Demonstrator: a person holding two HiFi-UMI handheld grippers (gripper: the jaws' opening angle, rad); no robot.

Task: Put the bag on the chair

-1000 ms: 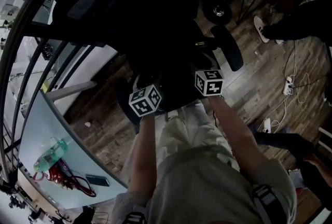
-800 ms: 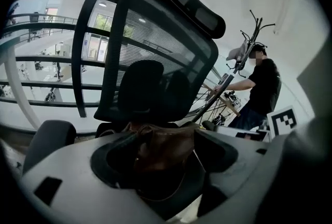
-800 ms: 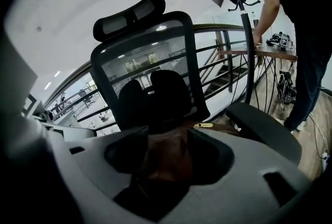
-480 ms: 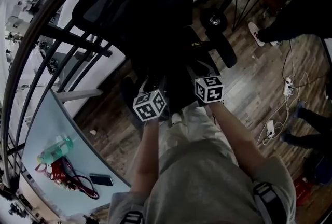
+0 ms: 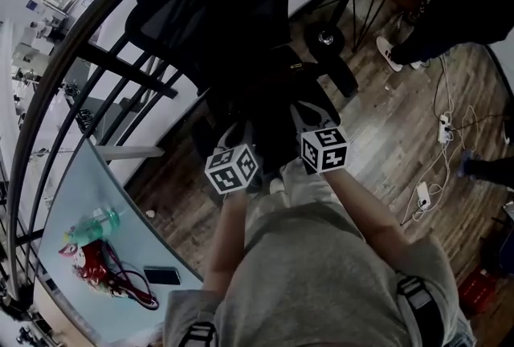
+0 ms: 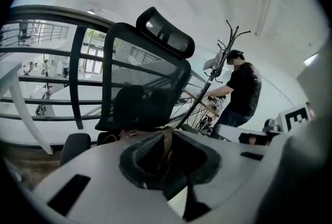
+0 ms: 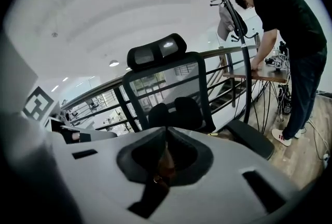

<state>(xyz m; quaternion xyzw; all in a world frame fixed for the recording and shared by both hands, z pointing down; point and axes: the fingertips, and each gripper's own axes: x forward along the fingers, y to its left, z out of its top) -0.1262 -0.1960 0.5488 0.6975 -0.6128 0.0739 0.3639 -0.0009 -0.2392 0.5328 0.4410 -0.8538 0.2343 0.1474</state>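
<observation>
A black mesh office chair point(image 5: 210, 4) with a headrest stands right ahead, also shown in the left gripper view point(image 6: 150, 75) and the right gripper view point(image 7: 174, 91). The dark bag point(image 5: 273, 108) is a black mass in front of its seat, hard to make out. My left gripper point(image 5: 235, 131) has just been closing and is shut on a brown strap point(image 6: 167, 146) of the bag. My right gripper point(image 5: 310, 110) has likewise been closing and pinches a brown strap with a small ring point(image 7: 164, 162).
A person in dark clothes point(image 5: 450, 8) leans over a table point(image 7: 259, 75) at the right, beside a coat rack point(image 7: 234, 21). Black railing bars point(image 5: 104, 104) run on the left. A glass table point(image 5: 56, 201) holds a bottle point(image 5: 92, 225) and a phone point(image 5: 163, 275). Cables and a power strip point(image 5: 444, 128) lie on the wood floor.
Both marker cubes have come up closer to the head camera and look a little larger. The chair sits more to the right in the view.
</observation>
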